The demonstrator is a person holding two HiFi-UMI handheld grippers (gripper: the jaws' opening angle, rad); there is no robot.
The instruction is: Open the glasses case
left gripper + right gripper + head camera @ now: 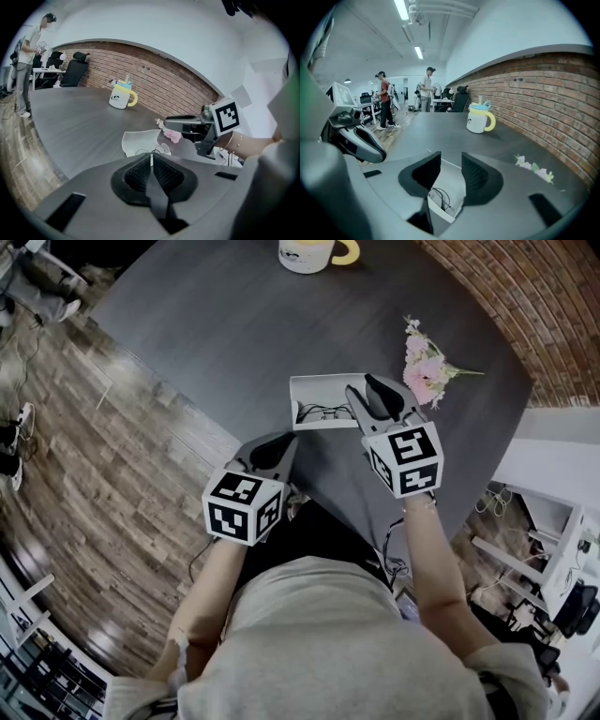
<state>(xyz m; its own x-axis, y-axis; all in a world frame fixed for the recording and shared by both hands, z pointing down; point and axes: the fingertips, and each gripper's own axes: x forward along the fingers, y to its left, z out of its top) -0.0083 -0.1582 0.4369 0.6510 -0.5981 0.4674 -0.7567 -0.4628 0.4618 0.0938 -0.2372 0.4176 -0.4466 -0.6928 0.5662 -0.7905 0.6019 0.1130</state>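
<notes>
The white glasses case [323,401] lies open on the dark round table [216,324], with thin black-rimmed glasses [317,412] inside. My right gripper [363,388] hovers over the case's right end. Its jaws stand apart in the right gripper view [451,171], with the case [449,187] below the gap and neither pad touching it. My left gripper [284,440] sits near the table's front edge, just short of the case. Its pads meet in the left gripper view [151,161], holding nothing. The case [140,140] shows just beyond them.
A white mug [305,253] with a yellow handle stands at the table's far side. A sprig of pink flowers [424,367] lies right of the case. A brick wall [543,93] runs along the right. Two people [384,101] stand far off by desks.
</notes>
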